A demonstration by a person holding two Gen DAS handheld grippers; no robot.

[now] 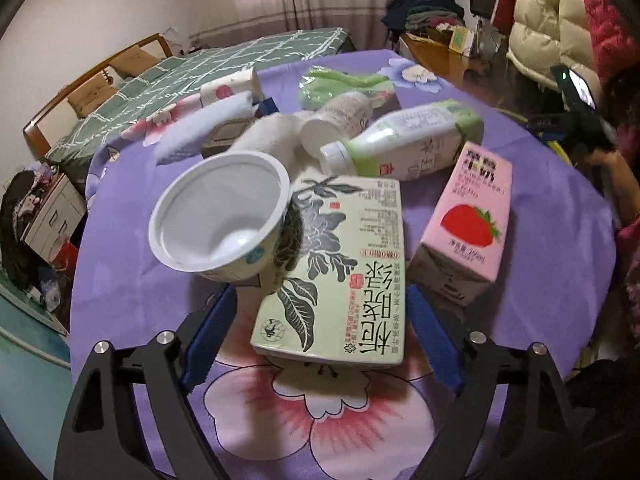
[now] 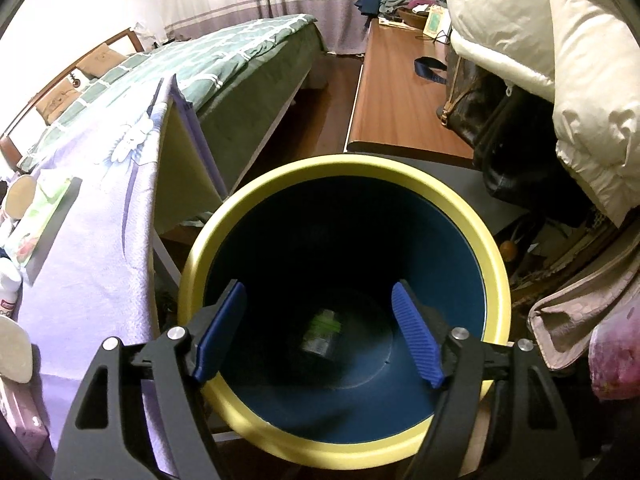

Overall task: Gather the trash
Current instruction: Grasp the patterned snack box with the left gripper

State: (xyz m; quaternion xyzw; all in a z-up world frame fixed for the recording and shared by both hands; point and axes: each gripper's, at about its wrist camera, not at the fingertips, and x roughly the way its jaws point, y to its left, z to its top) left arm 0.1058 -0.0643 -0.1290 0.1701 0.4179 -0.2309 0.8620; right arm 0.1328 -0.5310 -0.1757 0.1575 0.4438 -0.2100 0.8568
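In the left wrist view my left gripper (image 1: 320,320) is open, its blue pads either side of a green-and-white tea carton (image 1: 340,264) lying flat on the purple floral tablecloth (image 1: 552,280). A white yogurt cup (image 1: 220,216) leans on the carton's left. A pink strawberry milk carton (image 1: 468,224), a green-labelled white bottle (image 1: 404,142) and a small white bottle (image 1: 336,120) lie beyond. In the right wrist view my right gripper (image 2: 320,332) is open and empty above a blue bin with a yellow rim (image 2: 192,248). A green-labelled item (image 2: 322,332) lies at the bin's bottom.
A crumpled green wrapper (image 1: 340,84), white tissue (image 1: 264,136) and a tissue pack (image 1: 228,88) lie at the table's far side. A green bed (image 2: 224,64) stands behind. A wooden desk (image 2: 396,96), a white jacket (image 2: 560,60) and bags crowd the right of the bin.
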